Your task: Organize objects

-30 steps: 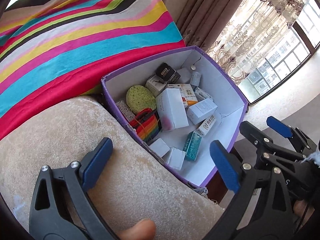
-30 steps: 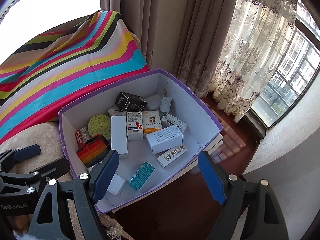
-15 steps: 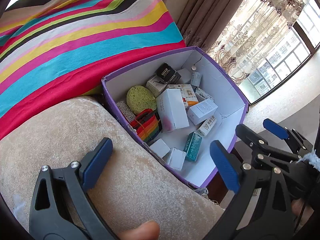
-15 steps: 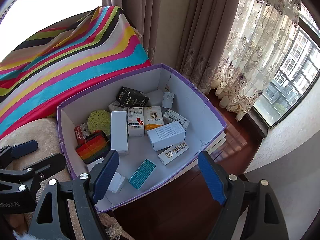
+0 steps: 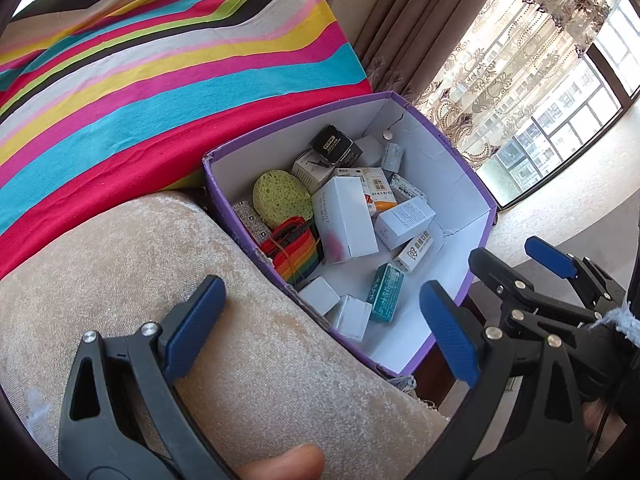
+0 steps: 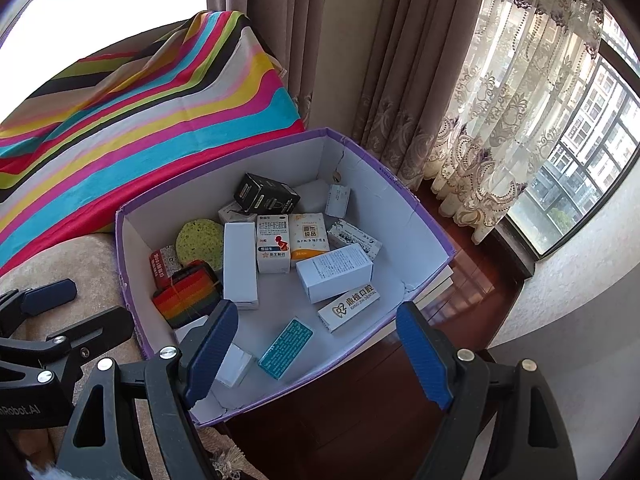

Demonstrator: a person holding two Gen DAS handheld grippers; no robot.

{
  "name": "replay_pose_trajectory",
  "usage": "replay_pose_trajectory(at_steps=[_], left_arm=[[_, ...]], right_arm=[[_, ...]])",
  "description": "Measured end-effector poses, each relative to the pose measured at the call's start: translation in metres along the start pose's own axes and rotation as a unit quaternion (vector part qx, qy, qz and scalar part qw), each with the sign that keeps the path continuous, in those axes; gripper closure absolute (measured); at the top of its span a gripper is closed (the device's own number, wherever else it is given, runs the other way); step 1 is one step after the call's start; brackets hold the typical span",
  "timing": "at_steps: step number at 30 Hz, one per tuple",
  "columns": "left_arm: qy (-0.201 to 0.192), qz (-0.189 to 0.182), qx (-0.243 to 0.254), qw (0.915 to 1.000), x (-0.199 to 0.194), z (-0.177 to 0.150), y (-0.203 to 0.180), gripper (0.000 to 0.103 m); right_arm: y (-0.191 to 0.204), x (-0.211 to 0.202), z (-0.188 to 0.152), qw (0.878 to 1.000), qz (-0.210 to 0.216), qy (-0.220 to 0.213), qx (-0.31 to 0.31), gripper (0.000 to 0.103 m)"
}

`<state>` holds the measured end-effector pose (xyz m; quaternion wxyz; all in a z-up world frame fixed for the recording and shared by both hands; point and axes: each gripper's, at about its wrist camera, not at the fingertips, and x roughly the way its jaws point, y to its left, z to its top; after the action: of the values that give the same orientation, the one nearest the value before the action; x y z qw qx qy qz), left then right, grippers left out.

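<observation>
Purple box point(image 6: 404, 200) of small cartons lies ahead and below the right claw point(image 6: 316, 352), nearer than the left claw point(image 5: 320, 328); both gape wide, empty.

A striped cloth point(image 5: 160, 80) lay draped well beyond the fingers, to their upper left. Brown drapes point(image 6: 280, 40) and lace curtains point(image 6: 500, 100) hung ahead, before a window point(image 6: 592, 168). Dark wooden floor point(image 6: 360, 408) showed beneath the fingers.

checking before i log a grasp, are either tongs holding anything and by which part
Nothing is held. The left tongs and right tongs both stand open and empty, above the box.
</observation>
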<state>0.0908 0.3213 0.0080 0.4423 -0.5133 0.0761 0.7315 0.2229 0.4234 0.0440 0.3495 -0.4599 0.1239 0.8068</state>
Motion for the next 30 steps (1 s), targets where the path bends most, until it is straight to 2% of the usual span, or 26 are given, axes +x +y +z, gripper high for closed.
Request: replay_pose_trajectory(at_steps=[30], left_arm=[[0.010, 0.003, -0.011, 0.9999, 0.0067, 0.0024, -0.0020, 0.001]], right_arm=[[-0.0025, 0.0065, -0.0024, 1.000, 0.003, 0.006, 0.003, 0.021]])
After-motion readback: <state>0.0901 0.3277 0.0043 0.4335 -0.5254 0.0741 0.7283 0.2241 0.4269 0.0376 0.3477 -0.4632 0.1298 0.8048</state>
